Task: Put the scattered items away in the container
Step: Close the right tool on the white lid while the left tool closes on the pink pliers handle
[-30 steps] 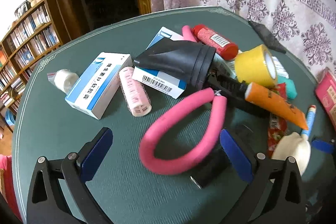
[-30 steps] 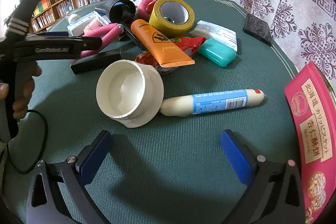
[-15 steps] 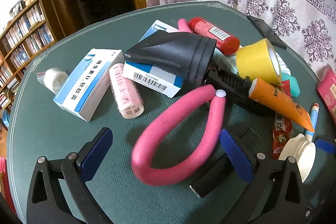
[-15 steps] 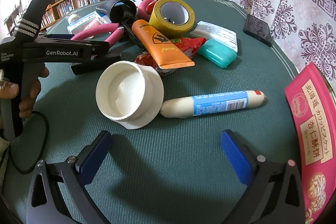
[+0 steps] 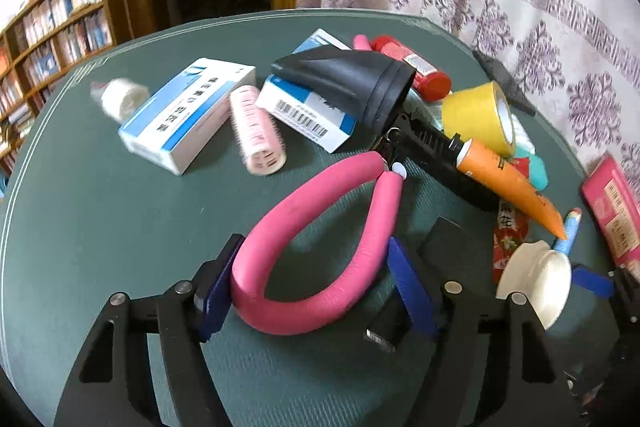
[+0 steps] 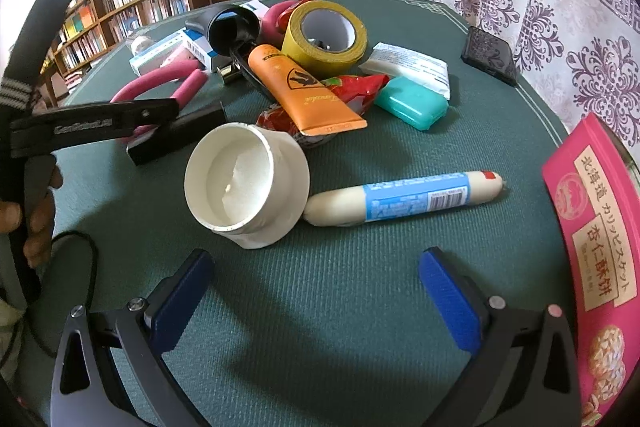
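A pink foam loop (image 5: 320, 315) lies on the green table (image 5: 100, 227), its two ends toward the pile. My left gripper (image 5: 312, 279) is closing on the loop's curved end, and both blue pads touch its outer sides. In the right wrist view the loop (image 6: 160, 83) shows behind the left tool and the hand holding it. My right gripper (image 6: 316, 291) is open over bare table. Just beyond it are a white cup (image 6: 244, 183) on its side and a blue-labelled sausage (image 6: 404, 199). No container can be told apart.
The pile holds a black cone (image 5: 352, 83), two blue-white boxes (image 5: 188, 115), a pink hair roller (image 5: 256, 131), a red bottle (image 5: 416, 67), yellow tape (image 6: 324, 35), an orange tube (image 6: 304, 91) and a teal case (image 6: 412, 103). A black bar (image 6: 176, 139) lies beside the loop. A pink biscuit box (image 6: 592, 227) is at the right edge.
My left gripper moved forward over the pink loop and its jaws narrowed until the pads reached the loop's sides. The right gripper stayed still and open.
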### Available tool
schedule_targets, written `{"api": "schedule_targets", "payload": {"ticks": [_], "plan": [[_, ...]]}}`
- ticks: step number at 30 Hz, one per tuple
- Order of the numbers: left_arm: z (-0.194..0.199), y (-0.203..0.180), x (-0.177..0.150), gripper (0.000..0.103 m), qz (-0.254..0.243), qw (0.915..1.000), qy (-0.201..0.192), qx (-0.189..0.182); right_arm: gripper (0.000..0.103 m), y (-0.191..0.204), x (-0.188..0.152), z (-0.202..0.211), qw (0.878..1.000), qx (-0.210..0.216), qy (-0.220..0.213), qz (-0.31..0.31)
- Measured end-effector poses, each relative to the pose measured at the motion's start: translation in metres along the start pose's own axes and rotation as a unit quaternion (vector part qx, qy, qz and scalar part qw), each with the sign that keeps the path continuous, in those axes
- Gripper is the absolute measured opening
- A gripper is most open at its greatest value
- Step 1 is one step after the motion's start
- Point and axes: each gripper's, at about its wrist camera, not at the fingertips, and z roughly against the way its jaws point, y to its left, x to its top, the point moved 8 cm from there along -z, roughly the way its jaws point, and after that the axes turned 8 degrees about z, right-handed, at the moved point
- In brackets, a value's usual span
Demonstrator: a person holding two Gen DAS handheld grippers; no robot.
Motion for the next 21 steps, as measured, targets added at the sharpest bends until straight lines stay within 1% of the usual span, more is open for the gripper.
{"api": "schedule_targets", "payload": {"ticks": [2,5,8,12,16,18,20,21], "plan": [[0.007,0.002,0.002,0.074,0.008,0.9999,-0.009,-0.007,0.101,-0.002,0.0,0.005,1.0,0.006,-0.007,-0.012],[0.017,0.007,0.004,0.074,0.022,0.9994,-0.02,-0.017,0.096,-0.002,0.002,0.014,0.999,0.024,-0.02,-0.034],[0.018,0.008,0.01,0.074,0.029,0.9989,-0.026,-0.026,0.089,0.007,0.013,0.022,0.998,0.032,-0.036,-0.03],[0.02,0.008,0.01,0.074,0.028,0.9987,-0.03,-0.031,0.083,0.022,0.028,0.022,0.999,0.022,-0.049,-0.003],[0.022,0.008,0.009,0.074,0.022,0.9988,-0.035,-0.025,0.077,0.031,0.038,0.006,0.999,0.009,-0.038,0.013],[0.022,0.005,0.008,0.074,0.019,0.9988,-0.036,-0.026,0.073,0.032,0.041,0.001,0.999,-0.008,-0.04,0.021],[0.022,0.003,0.008,0.075,0.015,0.9989,-0.037,-0.026,0.066,0.032,0.042,-0.001,0.999,-0.014,-0.039,0.025],[0.022,0.002,0.008,0.075,0.014,0.9989,-0.037,-0.027,0.065,0.031,0.042,-0.002,0.999,-0.014,-0.038,0.025]]}}
